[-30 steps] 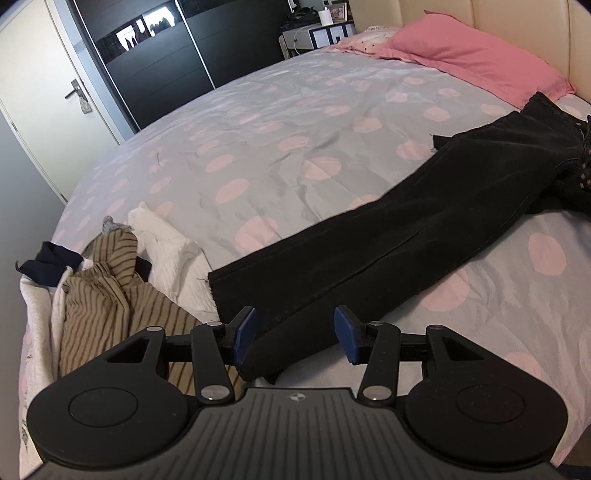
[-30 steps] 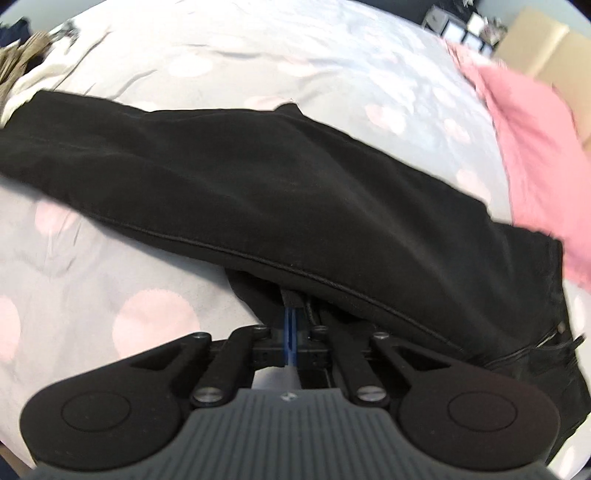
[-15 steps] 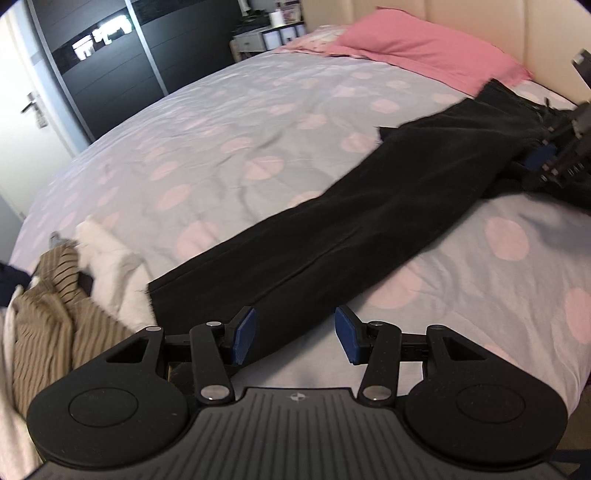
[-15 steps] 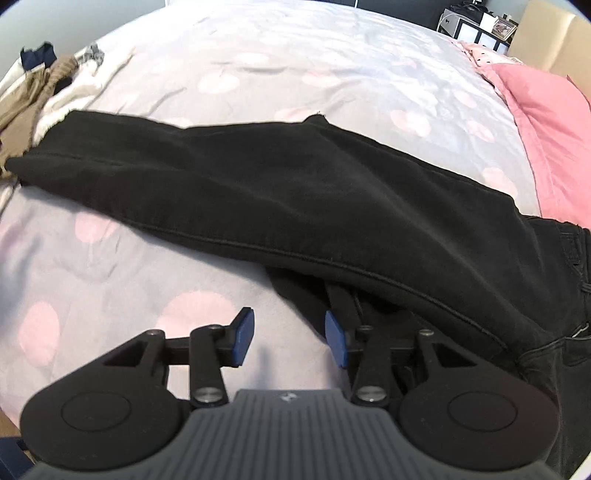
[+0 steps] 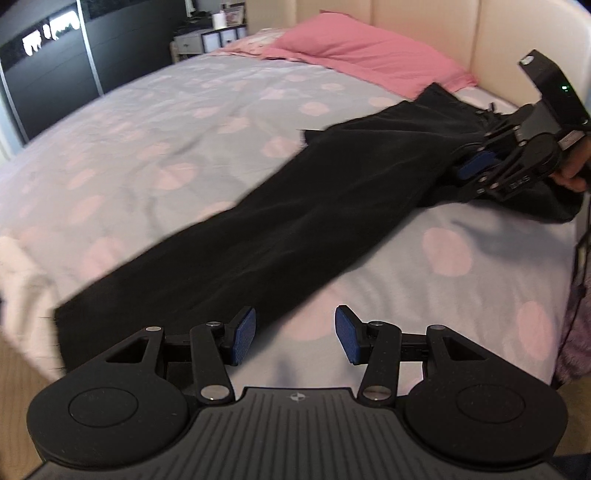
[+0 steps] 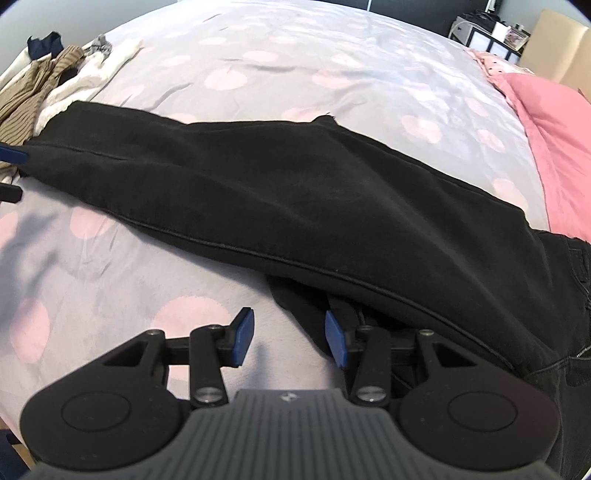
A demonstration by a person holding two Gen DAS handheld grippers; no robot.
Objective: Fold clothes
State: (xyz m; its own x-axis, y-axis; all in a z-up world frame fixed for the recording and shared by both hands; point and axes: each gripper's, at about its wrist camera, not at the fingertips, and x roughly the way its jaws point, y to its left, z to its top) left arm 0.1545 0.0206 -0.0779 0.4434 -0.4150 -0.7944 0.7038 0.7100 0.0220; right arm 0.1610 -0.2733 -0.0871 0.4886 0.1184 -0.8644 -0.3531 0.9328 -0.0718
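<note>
Black trousers [image 5: 295, 229] lie stretched across the grey bedspread with pink dots [image 5: 166, 122], legs stacked, waist toward the pillow. My left gripper [image 5: 295, 336] hovers open at the hem end, its left pad over the leg's near edge, nothing between the pads. At the waist end, my right gripper [image 5: 471, 168] is held by a hand [image 5: 569, 175]. In the right wrist view the right gripper [image 6: 290, 339] stands open beside the trousers [image 6: 295, 192]. A loose dark fold [image 6: 299, 314] pokes out from under the leg by its right pad, unpinched. One blue pad [image 6: 11, 153] of the left gripper shows at the hem.
A pink pillow [image 5: 369, 55] and cream headboard [image 5: 480, 33] lie behind the waist end. A heap of striped brown and white clothes [image 6: 40, 85] sits past the hem. Black wardrobe doors [image 5: 55, 59] stand across the room. The bed's near edge runs under both grippers.
My right gripper has opened and let go of the black cloth it pinched. My left gripper has sunk and swung toward the headboard, and the clothes heap has left its view.
</note>
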